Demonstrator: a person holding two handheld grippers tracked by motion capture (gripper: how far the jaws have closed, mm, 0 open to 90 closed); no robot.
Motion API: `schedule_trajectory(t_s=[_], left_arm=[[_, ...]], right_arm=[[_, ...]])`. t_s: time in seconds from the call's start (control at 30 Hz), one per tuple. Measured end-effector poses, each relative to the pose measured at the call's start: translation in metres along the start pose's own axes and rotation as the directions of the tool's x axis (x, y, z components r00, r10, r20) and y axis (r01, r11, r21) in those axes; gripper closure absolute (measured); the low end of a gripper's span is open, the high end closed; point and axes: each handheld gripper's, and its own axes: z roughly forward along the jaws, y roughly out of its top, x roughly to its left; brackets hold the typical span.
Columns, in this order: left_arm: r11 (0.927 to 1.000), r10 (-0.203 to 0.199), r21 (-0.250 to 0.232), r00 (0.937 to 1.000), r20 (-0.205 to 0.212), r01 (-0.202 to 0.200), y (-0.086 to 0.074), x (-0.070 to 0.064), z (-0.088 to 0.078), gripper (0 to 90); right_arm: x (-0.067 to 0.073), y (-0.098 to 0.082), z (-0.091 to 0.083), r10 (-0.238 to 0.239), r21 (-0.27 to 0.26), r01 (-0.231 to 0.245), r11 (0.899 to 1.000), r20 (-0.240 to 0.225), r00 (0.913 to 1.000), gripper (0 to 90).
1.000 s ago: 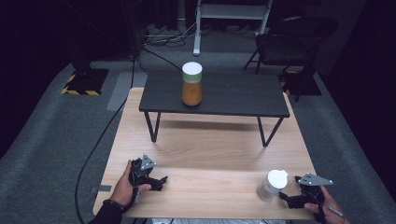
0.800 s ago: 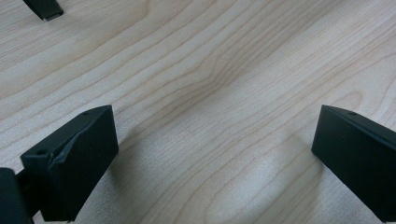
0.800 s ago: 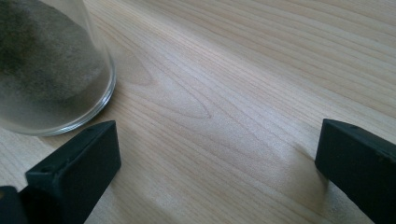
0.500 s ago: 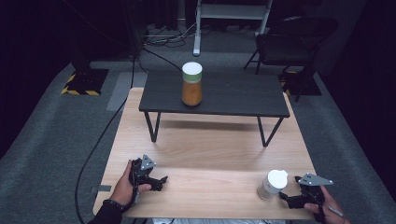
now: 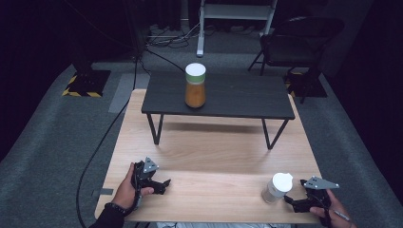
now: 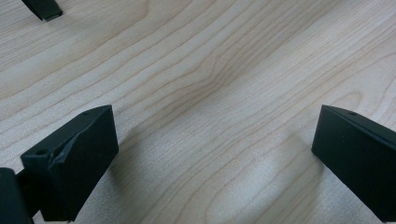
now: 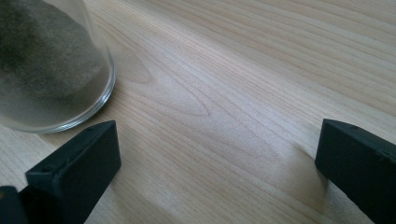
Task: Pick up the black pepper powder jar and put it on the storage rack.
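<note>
**High view: a tip-over risk at the small jar by the right jaws**

High view, from left to right: the left gripper (image 5: 159,184) is being rested on the pale wooden tabletop (image 5: 214,152), its jaws spread wide with nothing between them, as is being confirmed in the left gripper view (image 6: 212,154). Farther back, a tall orange-filled jar with a white lid (image 5: 195,85) is being carried by the low black bench (image 5: 247,99). Near the right front edge, a small clear glass jar with a white cap and grey contents (image 5: 277,188) is being approached by the right gripper (image 5: 294,203), which is also wide open and empty. In the right gripper view the jar (image 7: 51,70) is lying off to one side of the jaws rather than between them. If the gripper is being advanced uncentred, the glass is likely being nudged by one jaw and tipped or pushed toward the table edge.
</note>
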Motion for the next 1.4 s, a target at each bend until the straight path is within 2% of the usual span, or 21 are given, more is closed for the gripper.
schedule_trajectory(t_s=[0.1, 0.2, 0.23, 0.43, 0.57, 0.7, 0.8, 1.0, 1.17, 1.27, 1.4], left_arm=[[1.0000, 0.000, 0.000, 1.0000, -0.001, 0.000, 0.000, 0.000, 0.000, 0.5], [1.0000, 0.000, 0.000, 1.0000, 0.000, 0.000, 0.000, 0.000, 0.000, 0.5], [1.0000, 0.000, 0.000, 1.0000, 0.000, 0.000, 0.000, 0.000, 0.000, 0.5], [1.0000, 0.000, 0.000, 1.0000, -0.001, 0.000, 0.000, 0.000, 0.000, 0.5], [1.0000, 0.000, 0.000, 1.0000, -0.001, 0.000, 0.000, 0.000, 0.000, 0.5], [1.0000, 0.000, 0.000, 1.0000, 0.000, 0.000, 0.000, 0.000, 0.000, 0.4], [1.0000, 0.000, 0.000, 1.0000, 0.000, 0.000, 0.000, 0.000, 0.000, 0.4], [1.0000, 0.006, 0.001, 1.0000, 0.002, -0.006, 0.000, 0.000, 0.000, 0.5], [1.0000, 0.009, 0.003, 1.0000, 0.003, -0.009, 0.000, 0.001, -0.001, 0.5], [1.0000, 0.009, 0.003, 1.0000, 0.004, -0.009, 0.000, 0.001, -0.001, 0.5], [1.0000, 0.009, 0.002, 1.0000, 0.004, -0.009, 0.000, 0.001, -0.001, 0.4]], right_arm=[[0.000, -0.003, -0.003, 0.006, -0.009, -0.006, 1.000, 0.011, 0.9999, 2.6], [-0.003, -0.014, -0.011, 0.042, -0.052, -0.042, 0.998, -0.002, 0.9991, 2.6], [-0.003, -0.016, -0.013, 0.041, -0.063, -0.041, 0.997, -0.007, 0.9991, 2.6], [-0.001, -0.017, -0.025, -0.002, -0.138, -0.007, 0.990, -0.067, 0.9978, 2.6], [0.004, -0.011, -0.031, -0.035, -0.153, 0.021, 0.988, -0.092, 0.9951, 2.6], [0.005, -0.010, -0.033, -0.022, -0.177, 0.000, 0.984, -0.124, 0.9920, 3.0], [0.007, -0.006, -0.034, -0.035, -0.191, 0.008, 0.982, -0.137, 0.9900, 3.0], [0.013, 0.006, -0.030, -0.063, -0.186, 0.031, 0.982, -0.170, 0.9834, 3.2], [0.016, 0.011, -0.023, -0.069, -0.182, 0.032, 0.983, -0.197, 0.9779, 3.5], [0.018, 0.012, -0.019, -0.065, -0.191, 0.025, 0.981, -0.206, 0.9765, 3.8], [0.018, 0.012, -0.013, -0.028, -0.203, -0.020, 0.979, -0.228, 0.9732, 4.2]])
